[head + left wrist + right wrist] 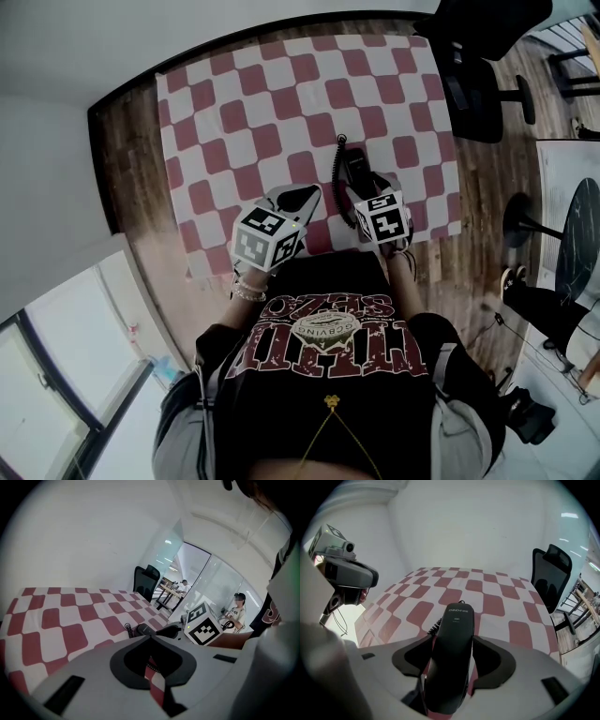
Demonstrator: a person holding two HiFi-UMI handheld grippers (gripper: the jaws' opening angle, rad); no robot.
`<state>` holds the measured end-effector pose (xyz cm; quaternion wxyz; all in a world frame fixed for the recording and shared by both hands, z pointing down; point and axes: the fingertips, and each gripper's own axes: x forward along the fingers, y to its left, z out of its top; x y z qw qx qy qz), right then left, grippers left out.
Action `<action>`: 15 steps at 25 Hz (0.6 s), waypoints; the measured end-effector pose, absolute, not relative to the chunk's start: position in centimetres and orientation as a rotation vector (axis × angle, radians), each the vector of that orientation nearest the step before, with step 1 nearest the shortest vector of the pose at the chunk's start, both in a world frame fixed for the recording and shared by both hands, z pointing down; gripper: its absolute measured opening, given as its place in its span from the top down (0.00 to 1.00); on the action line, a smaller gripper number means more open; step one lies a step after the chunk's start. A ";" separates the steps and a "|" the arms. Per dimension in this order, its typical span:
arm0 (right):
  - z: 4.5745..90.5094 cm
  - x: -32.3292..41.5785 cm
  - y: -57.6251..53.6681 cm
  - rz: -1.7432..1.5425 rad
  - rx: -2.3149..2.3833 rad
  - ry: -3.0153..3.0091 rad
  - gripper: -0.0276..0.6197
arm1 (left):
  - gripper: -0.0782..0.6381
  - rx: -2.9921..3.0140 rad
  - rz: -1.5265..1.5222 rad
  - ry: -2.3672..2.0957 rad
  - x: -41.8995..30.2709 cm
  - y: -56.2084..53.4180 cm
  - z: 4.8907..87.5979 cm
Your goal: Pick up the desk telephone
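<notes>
Your right claw (451,644) is released, straddling the black desk telephone (453,620) lying on the checked worktop (511,606). Centre it, seat both pads on its flanks, clench squarely, then lift. Mind the coiled cord (433,629). Left claw (151,656): clenched, empty.

Red-white checkered table (262,122); black desk telephone (357,169) lying near front edge.

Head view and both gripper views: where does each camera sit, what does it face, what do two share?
Head view: on the head, down onto the checkered table; shirt, left hand-held gripper, right hand-held gripper.
Left gripper view: on the left one, across the table; own shut jaws.
Right gripper view: on the right one, at the handset between its open jaws.
All share the handset.
</notes>
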<state>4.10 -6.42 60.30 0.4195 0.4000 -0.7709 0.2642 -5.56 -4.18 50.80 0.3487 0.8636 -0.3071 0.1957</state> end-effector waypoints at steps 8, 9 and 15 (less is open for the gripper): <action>61.5 4.2 -6.7 0.724 1.036 -1.881 0.54 | 0.88 2.228 0.513 -0.790 -5.7 -4.3 51.2; 61.9 4.2 -6.7 0.748 1.041 -1.872 0.54 | 0.88 2.227 0.514 -0.790 -5.7 -4.3 51.2; 63.1 4.3 -7.0 0.800 1.089 -1.857 0.53 | 0.88 2.222 0.515 -0.788 -5.8 -4.3 51.4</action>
